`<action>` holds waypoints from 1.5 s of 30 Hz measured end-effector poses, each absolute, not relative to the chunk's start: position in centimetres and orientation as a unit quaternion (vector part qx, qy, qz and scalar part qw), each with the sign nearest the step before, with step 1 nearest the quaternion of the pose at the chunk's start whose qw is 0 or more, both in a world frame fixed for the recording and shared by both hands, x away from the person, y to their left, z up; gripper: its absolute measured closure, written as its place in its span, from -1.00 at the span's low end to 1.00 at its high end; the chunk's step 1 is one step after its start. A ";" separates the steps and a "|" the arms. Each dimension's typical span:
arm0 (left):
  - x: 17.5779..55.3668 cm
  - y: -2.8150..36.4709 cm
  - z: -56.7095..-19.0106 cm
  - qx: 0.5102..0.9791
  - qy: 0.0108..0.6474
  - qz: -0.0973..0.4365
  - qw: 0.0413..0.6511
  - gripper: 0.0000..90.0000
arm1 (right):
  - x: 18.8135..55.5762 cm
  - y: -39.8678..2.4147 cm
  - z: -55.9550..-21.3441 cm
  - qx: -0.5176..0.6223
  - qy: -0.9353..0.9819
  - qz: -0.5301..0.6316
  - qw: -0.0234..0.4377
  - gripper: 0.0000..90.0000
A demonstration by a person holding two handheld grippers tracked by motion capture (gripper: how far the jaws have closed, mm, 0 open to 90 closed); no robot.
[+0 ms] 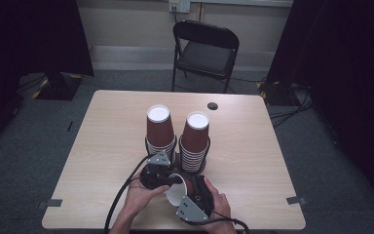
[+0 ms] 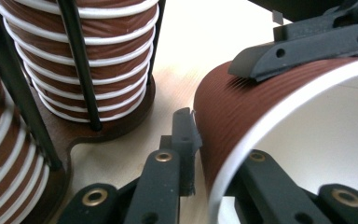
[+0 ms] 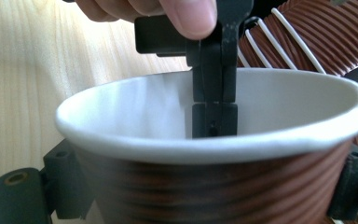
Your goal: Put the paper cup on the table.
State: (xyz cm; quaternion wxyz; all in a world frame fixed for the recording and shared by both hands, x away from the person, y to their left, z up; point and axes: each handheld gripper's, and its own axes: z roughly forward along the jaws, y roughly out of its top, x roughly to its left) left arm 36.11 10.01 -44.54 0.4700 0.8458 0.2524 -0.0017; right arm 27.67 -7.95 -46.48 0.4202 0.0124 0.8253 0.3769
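A brown ribbed paper cup with a white rim and white inside (image 1: 177, 191) lies on its side in the air just above the near edge of the pale wooden surface (image 1: 253, 165), its mouth turned toward the person's left. The right claw (image 1: 191, 195) is clenched around the cup's body, one jaw on each side of the ribbed wall (the right gripper view shows black jaws pressed at both flanks, and the wall looks slightly squeezed there). The left claw (image 1: 168, 181) pinches the cup's rim at the far side of the mouth: in the right gripper view its two black jaws meet with the rim's wall caught between them, one inside the cup and one outside, and a fingertip (image 3: 189, 16) rests on top of that tool. No earlier picture bears on it, so all that can be said is that the left claw is nearly closed on the rim. Just behind the hands stand two tall stacks of matching brown cups (image 1: 159, 129), upside down, in a dark wire rack with a brown base (image 2: 116, 128). A black folding chair (image 1: 205, 51) stands beyond the surface
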 end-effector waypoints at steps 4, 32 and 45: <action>36.1 10.3 -44.5 0.842 0.256 0.002 0.475 0.74 | 27.8 -8.2 -46.4 0.024 0.826 0.383 0.412 -0.74; 34.7 12.9 -44.5 0.759 0.300 0.069 0.573 0.11 | 28.8 -10.2 -46.6 0.106 0.821 0.427 0.365 -0.74; 33.8 14.2 -44.8 0.743 0.302 0.120 0.585 -0.27 | 29.4 -13.2 -46.5 0.191 0.787 0.489 0.324 -0.74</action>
